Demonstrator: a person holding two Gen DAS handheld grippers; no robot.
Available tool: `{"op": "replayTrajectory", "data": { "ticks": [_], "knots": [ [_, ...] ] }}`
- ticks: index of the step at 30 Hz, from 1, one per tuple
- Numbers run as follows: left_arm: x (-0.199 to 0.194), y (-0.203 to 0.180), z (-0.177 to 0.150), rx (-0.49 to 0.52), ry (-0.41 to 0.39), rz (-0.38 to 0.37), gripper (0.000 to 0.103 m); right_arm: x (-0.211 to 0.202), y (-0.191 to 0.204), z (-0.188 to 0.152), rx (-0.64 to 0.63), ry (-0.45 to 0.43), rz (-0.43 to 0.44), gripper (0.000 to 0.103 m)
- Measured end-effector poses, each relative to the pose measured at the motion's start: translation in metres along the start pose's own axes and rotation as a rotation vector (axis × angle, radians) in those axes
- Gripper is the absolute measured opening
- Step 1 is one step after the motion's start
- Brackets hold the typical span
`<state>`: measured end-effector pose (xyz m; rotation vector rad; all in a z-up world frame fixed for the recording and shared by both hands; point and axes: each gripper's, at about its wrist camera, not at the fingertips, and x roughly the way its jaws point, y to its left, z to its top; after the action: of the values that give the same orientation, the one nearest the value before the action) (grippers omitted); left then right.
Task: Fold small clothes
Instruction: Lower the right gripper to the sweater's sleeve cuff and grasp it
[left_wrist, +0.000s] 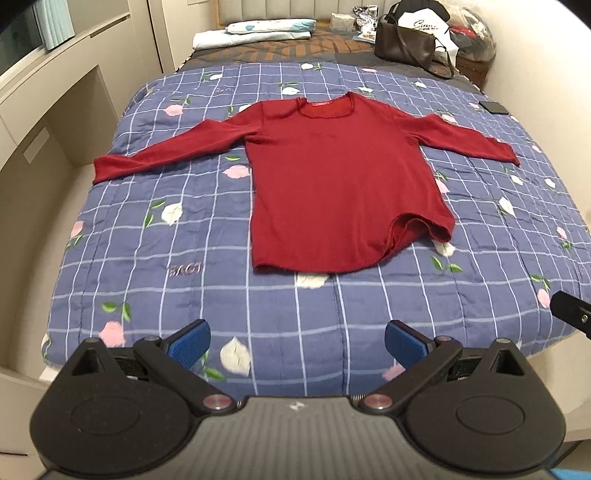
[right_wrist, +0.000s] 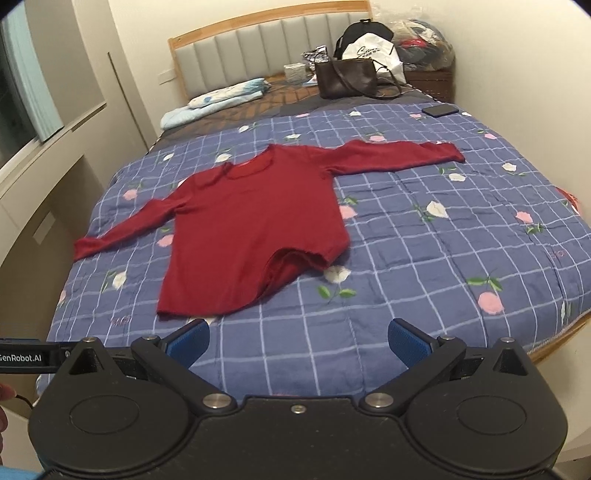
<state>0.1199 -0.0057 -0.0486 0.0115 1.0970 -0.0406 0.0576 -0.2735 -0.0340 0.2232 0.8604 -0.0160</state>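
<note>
Top (left_wrist: 343, 177) flat on bed (left_wrist: 184, 280), sleeves spread; hem corner rumpled; left gripper (left_wrist: 297, 341) and right gripper (right_wrist: 299, 341) fingers wide, empty; smooth hem first, then fold sleeve inward.

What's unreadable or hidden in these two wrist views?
- Neck label on the red sweater: too small to read, both views.
- Clear bag contents by the headboard: crumpled plastic blurs them.
- Print on the white bag: partly hidden behind the brown handbag.
- Right gripper in the left view: cut off by the edge.
</note>
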Motion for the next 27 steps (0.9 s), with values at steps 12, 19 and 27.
{"op": "replayTrajectory", "data": {
  "ticks": [12,19,27],
  "knots": [
    [0.099,-0.048,0.128,-0.142,0.036,0.061,0.103,0.111,-0.065,0.096,0.033,-0.033,0.046,0.103],
    [0.178,-0.092,0.196,-0.238,0.05,0.076,0.103,0.202,-0.148,0.168,0.139,0.022,0.026,0.103],
    [0.274,-0.172,0.231,-0.114,0.087,0.048,0.103,0.313,-0.252,0.232,0.245,0.045,-0.027,0.103]
  ]
}}
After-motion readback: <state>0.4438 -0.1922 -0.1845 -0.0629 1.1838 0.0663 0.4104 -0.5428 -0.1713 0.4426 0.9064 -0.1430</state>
